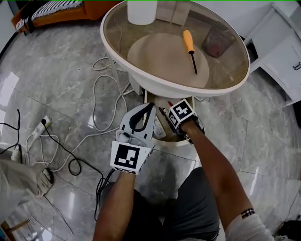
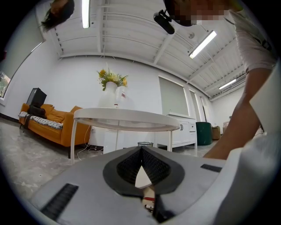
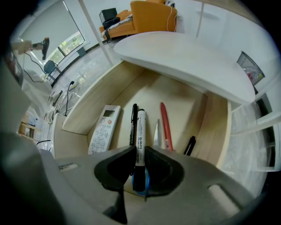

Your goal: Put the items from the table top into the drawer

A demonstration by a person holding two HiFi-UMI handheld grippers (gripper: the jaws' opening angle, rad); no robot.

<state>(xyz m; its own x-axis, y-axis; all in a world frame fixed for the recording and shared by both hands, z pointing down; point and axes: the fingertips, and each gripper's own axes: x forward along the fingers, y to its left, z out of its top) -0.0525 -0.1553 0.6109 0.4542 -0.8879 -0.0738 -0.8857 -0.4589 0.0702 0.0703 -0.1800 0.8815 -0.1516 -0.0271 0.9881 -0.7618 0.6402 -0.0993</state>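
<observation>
**Head view:** One orange-handled screwdriver (image 1: 189, 47) lies on the round counter (image 1: 141, 75). One white jar (image 1: 141, 11) and one dark cup (image 1: 217, 42) stand near the counter's far edge. Whether those two belong to the job I cannot tell. The drawer (image 1: 174, 142) beneath the counter is pulled out. The right claw (image 1: 178, 124) points down into it, and the left claw (image 1: 149, 107) hangs just beside it.

**Left gripper view:** The left claw's tips meet and nothing is between them. It faces the counter from low down.

**Right gripper view:** The right claw is clamped on one white marker (image 3: 139, 132) with a black cap, held over the drawer floor and not yet let go. Already lying in the drawer are:
- one remote control (image 3: 104, 129)
- one thin black pen (image 3: 133, 123)
- one red pen (image 3: 165, 125)
- one short black pen (image 3: 189, 145) against the side wall
- one silvery blade-like thing (image 3: 157, 132), too narrow to name
- a blue thing (image 3: 145, 181) peeping out under the marker

By my reckoning the job is well past halfway. At least six things are stowed and the marker is about to join them. The screwdriver, at least, is left to fetch.
</observation>
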